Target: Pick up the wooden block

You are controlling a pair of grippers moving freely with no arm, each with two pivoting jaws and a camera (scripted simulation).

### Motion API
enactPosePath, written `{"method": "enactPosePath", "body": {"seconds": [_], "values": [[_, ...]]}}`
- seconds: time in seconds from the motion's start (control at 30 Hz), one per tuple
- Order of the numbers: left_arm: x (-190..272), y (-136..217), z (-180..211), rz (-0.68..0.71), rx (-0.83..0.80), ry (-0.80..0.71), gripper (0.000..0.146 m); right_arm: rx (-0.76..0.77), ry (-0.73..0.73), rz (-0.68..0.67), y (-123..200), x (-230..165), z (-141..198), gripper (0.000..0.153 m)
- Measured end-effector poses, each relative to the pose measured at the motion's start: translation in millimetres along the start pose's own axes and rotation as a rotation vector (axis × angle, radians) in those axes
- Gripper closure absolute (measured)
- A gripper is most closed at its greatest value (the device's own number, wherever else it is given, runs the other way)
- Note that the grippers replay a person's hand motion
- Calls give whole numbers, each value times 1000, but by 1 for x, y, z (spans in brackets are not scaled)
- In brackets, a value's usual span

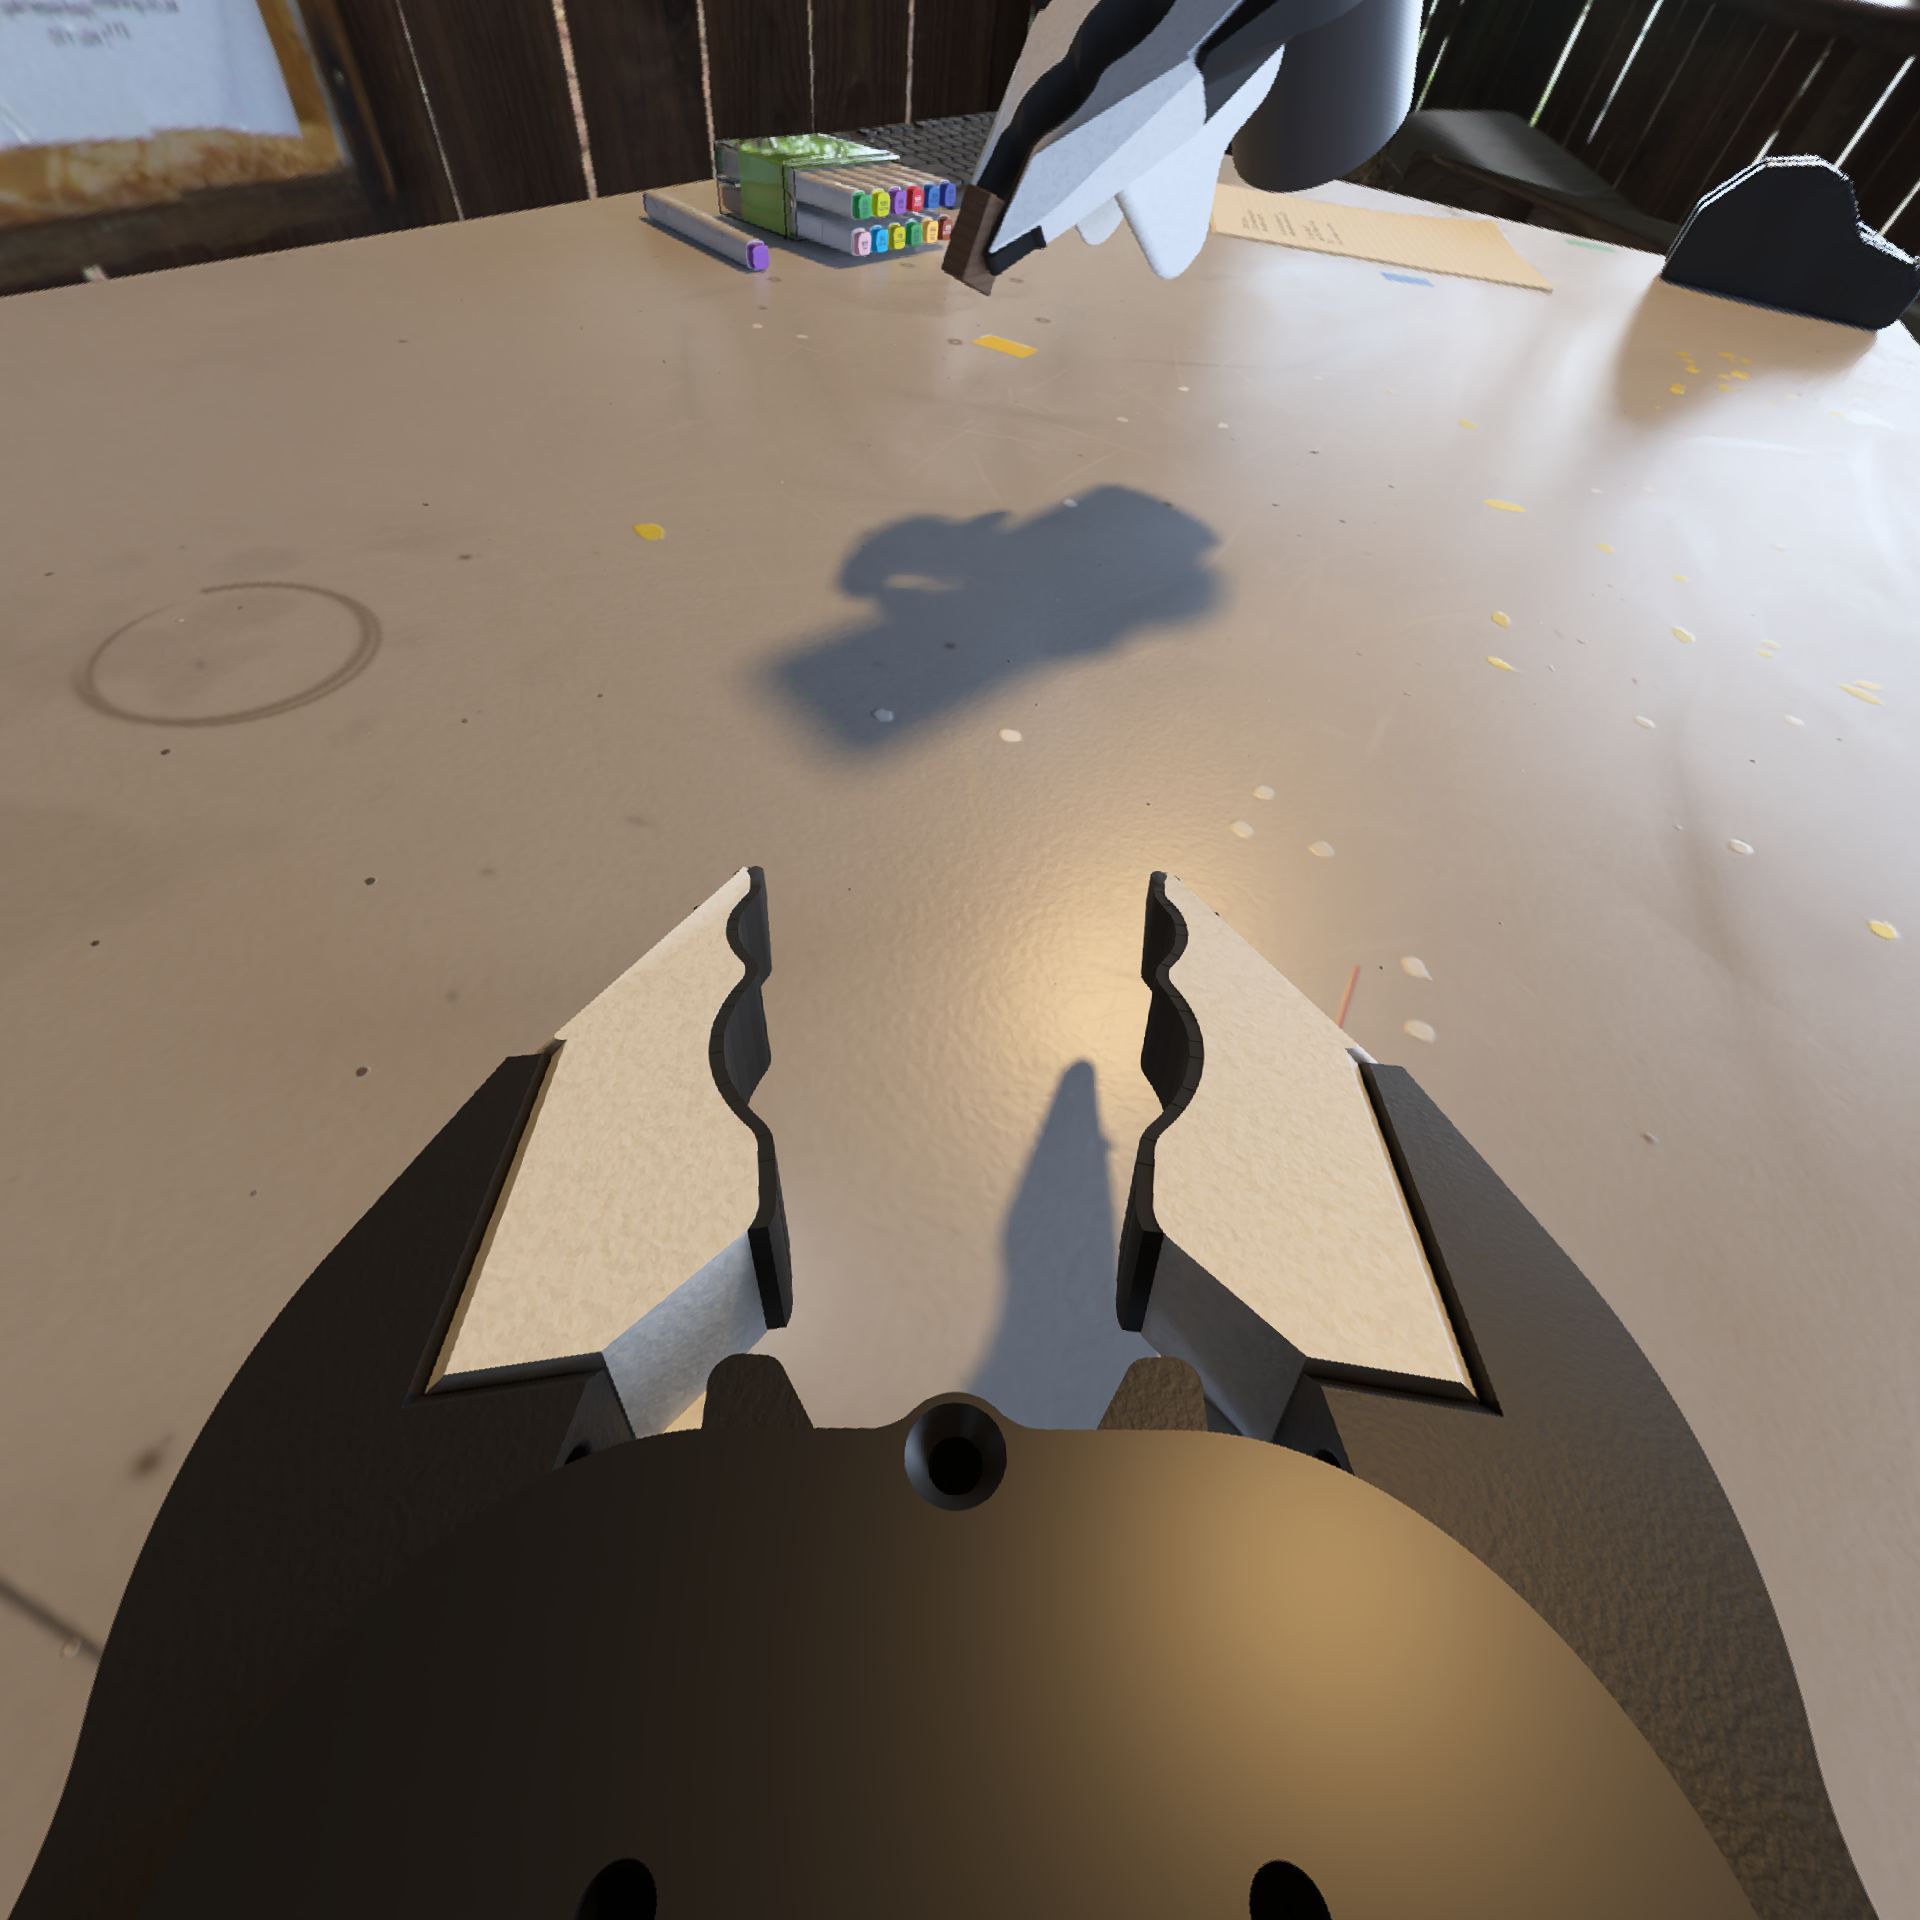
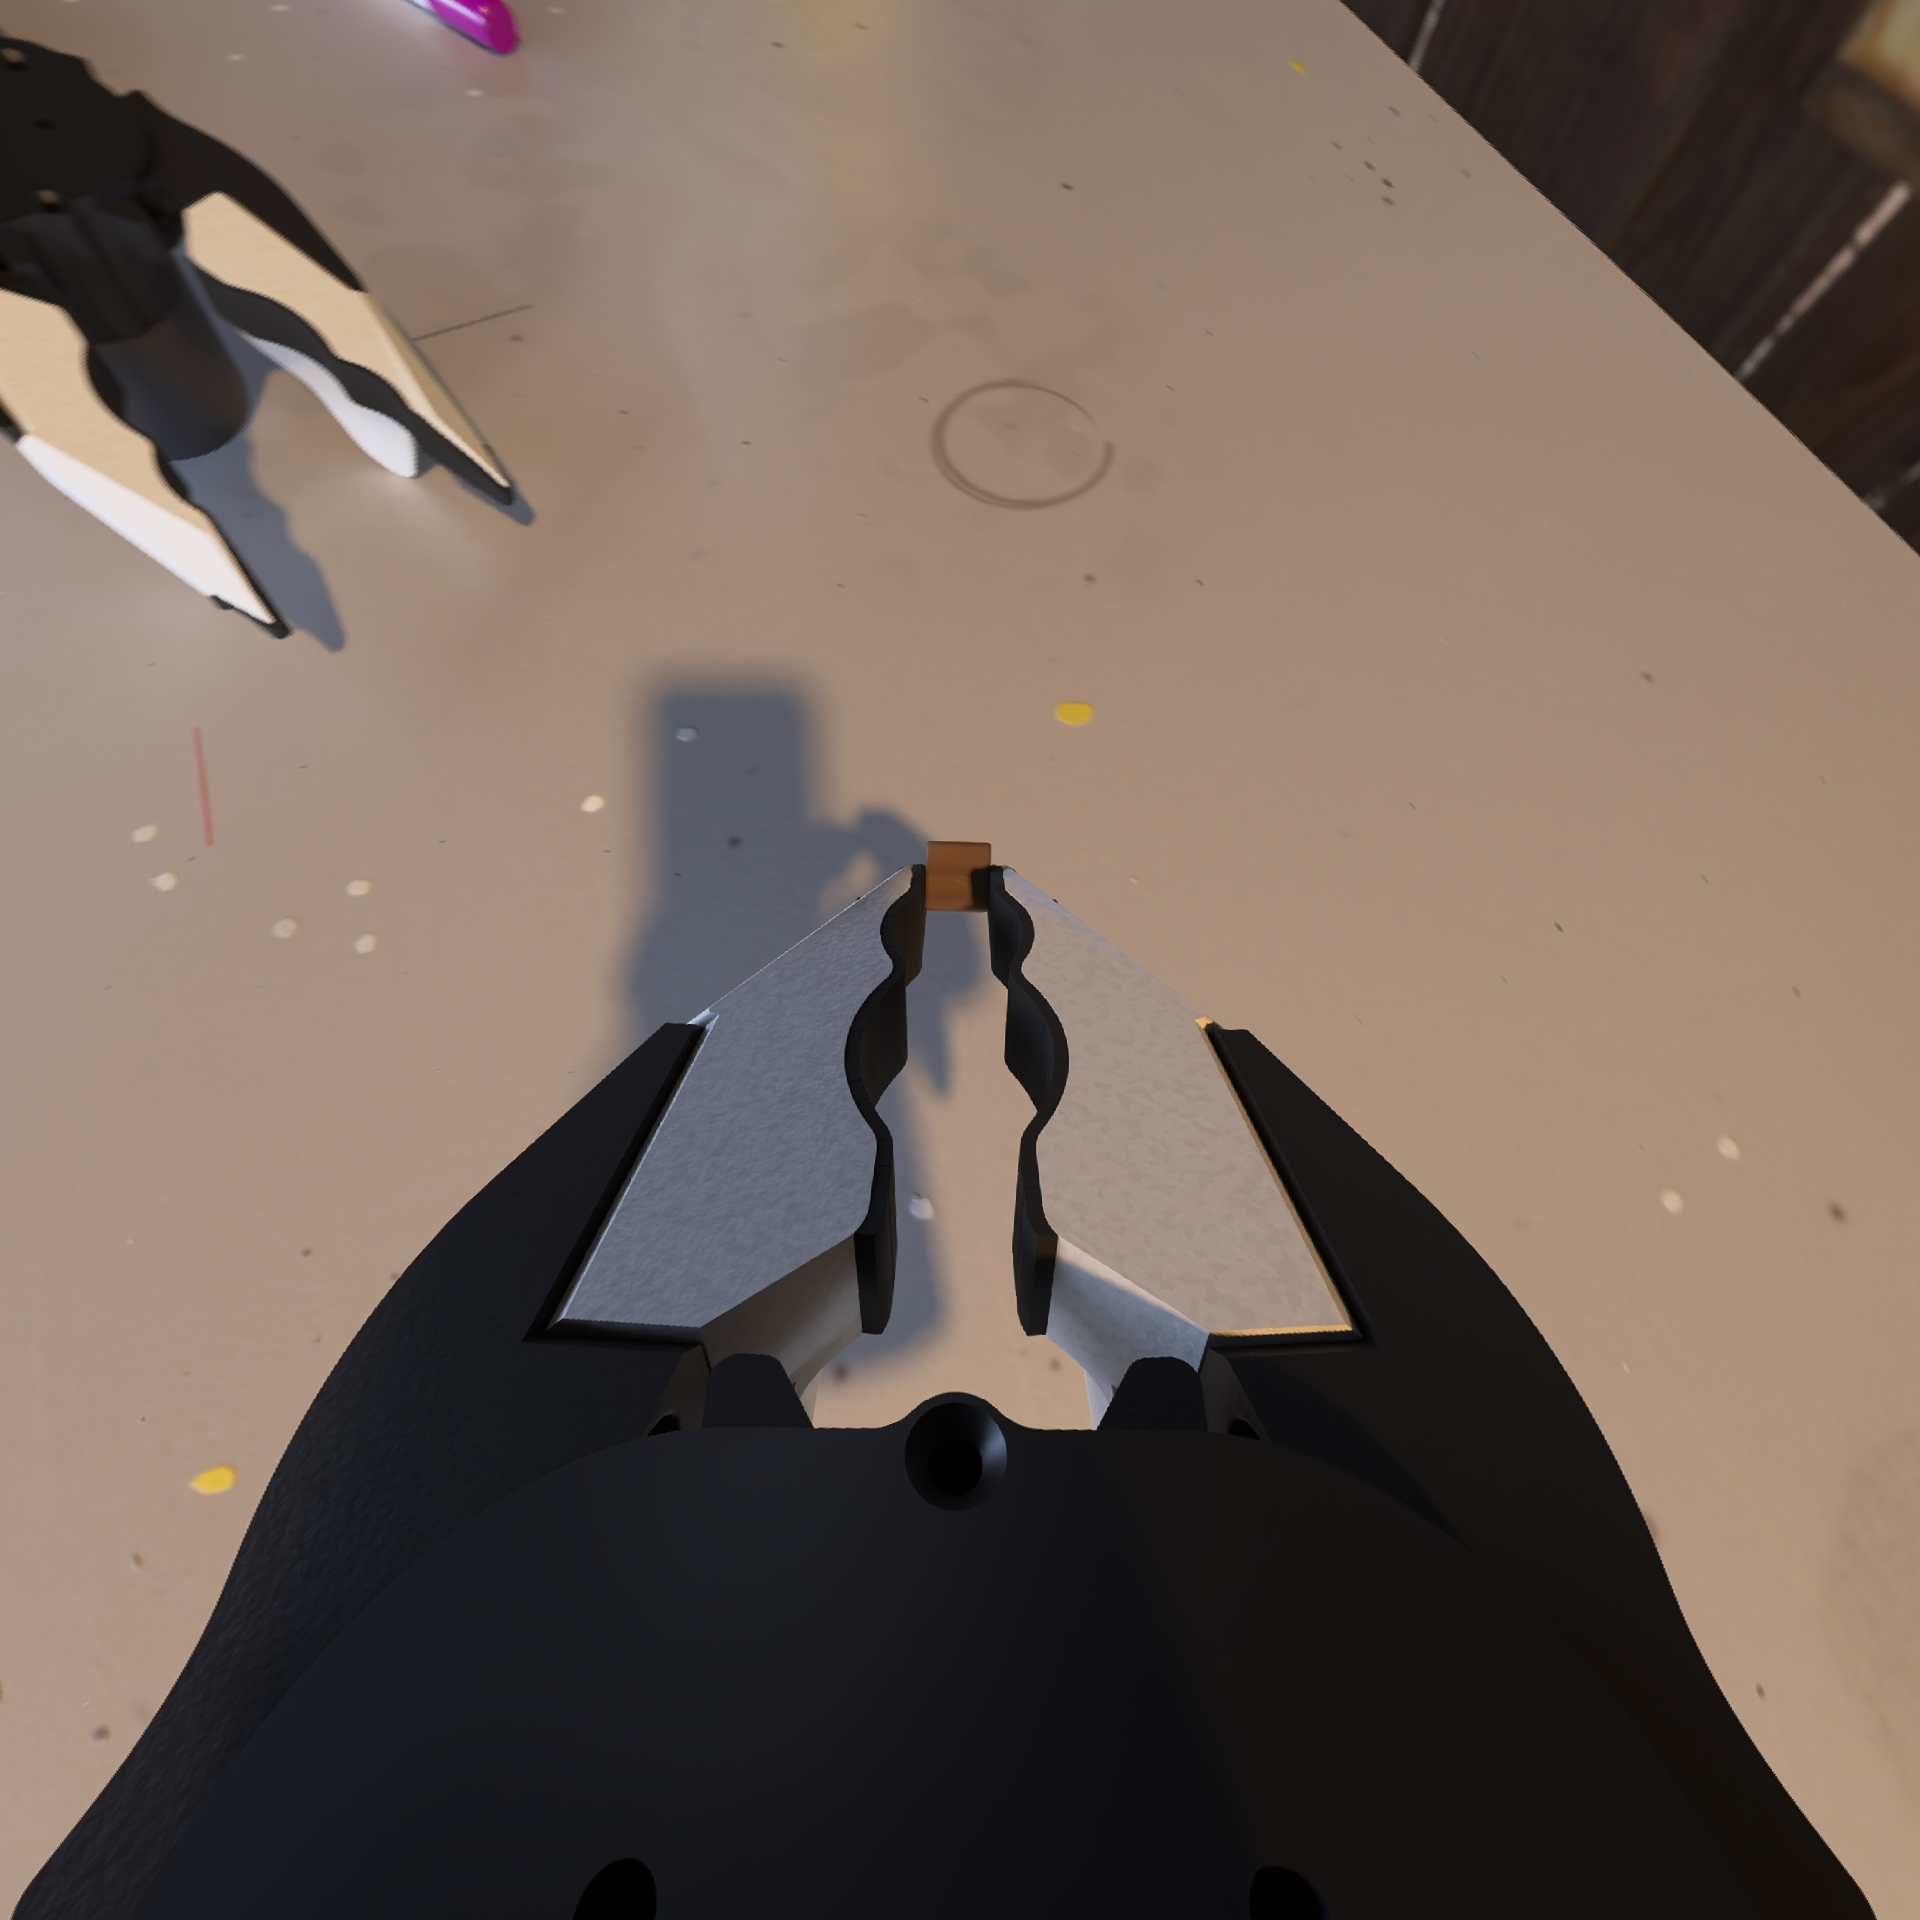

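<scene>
The small brown wooden block (image 2: 957, 878) is pinched between the tips of my right gripper (image 2: 957, 883), which is shut on it and holds it above the beige table (image 2: 1351, 727). In the left wrist view the right gripper (image 1: 997, 249) hangs in the air at the far side with the block (image 1: 972, 241) at its tips, its shadow on the table below. My left gripper (image 1: 954, 883) is open and empty, low over the table. It also shows in the right wrist view (image 2: 384, 551) at the upper left.
A green box of coloured markers (image 1: 831, 192) and a loose purple-capped marker (image 1: 707, 234) lie at the table's far edge. A tan paper sheet (image 1: 1382, 239) and a black object (image 1: 1797, 249) sit far right. A pink object (image 2: 473, 21) lies at the top edge.
</scene>
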State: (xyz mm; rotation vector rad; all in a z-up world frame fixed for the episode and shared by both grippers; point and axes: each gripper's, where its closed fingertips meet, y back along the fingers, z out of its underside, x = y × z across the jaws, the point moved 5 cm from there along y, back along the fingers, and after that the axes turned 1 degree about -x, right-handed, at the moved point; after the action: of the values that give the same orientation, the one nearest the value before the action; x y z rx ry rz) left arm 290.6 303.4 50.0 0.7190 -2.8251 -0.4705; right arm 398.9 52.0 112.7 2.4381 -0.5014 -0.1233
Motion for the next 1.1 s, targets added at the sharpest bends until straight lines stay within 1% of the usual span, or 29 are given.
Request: {"method": "enactPosePath", "body": {"seconds": [0.1, 0.17, 0.27, 0.33, 0.4, 0.47, 0.57, 0.6, 0.7, 0.77, 0.83, 0.9, 0.97, 1.03, 1.07, 1.1], "values": [[1, 1, 0, -2, -1, -2, 73, 21, 79, -33, -4, -16, -6, 141], [2, 2, 0, 2, -1, -3, 72, 18, 171, -25, -7, -27, -10, 141], [3, 7, -2, 47, 6, 4, 70, 1, 336, 13, -8, -41, -18, 141], [1, 18, -8, 90, 43, 10, 73, -14, 441, 52, -6, -49, -26, 141], [-5, 32, -15, 88, 78, 15, 74, -18, 528, 90, -2, -56, -34, 141], [-11, 44, -24, 98, 92, 61, 74, -25, 616, 133, 0, -64, -42, 141], [-20, 47, -39, 139, 47, 174, 75, -54, 777, 191, -4, -82, -53, 141], [-21, 45, -46, 149, 46, 203, 77, -71, 839, 218, -7, -87, -56, 141], [-20, 31, -74, 237, 75, 265, 92, -116, 1021, 301, -16, -104, -64, 141], [-15, 18, -90, 319, 68, 310, 93, -145, 1121, 334, -20, -115, -68, 141], [-8, 5, -103, 400, 47, 322, 93, -173, 1187, 330, -24, -124, -68, 141], [-6, -7, -108, 420, 30, 315, 96, -187, 1230, 316, -26, -132, -68, 141], [-4, -16, -108, 429, -15, 300, 104, -183, 1252, 310, -25, -136, -70, 141], [0, -23, -106, 467, -47, 311, 110, -171, 1252, 315, -23, -137, -73, 141], [2, -25, -105, 492, -52, 318, 114, -164, 1248, 318, -22, -137, -75, 141], [4, -26, -104, 508, -47, 319, 126, -155, 1238, 317, -21, -136, -76, 141]]}}
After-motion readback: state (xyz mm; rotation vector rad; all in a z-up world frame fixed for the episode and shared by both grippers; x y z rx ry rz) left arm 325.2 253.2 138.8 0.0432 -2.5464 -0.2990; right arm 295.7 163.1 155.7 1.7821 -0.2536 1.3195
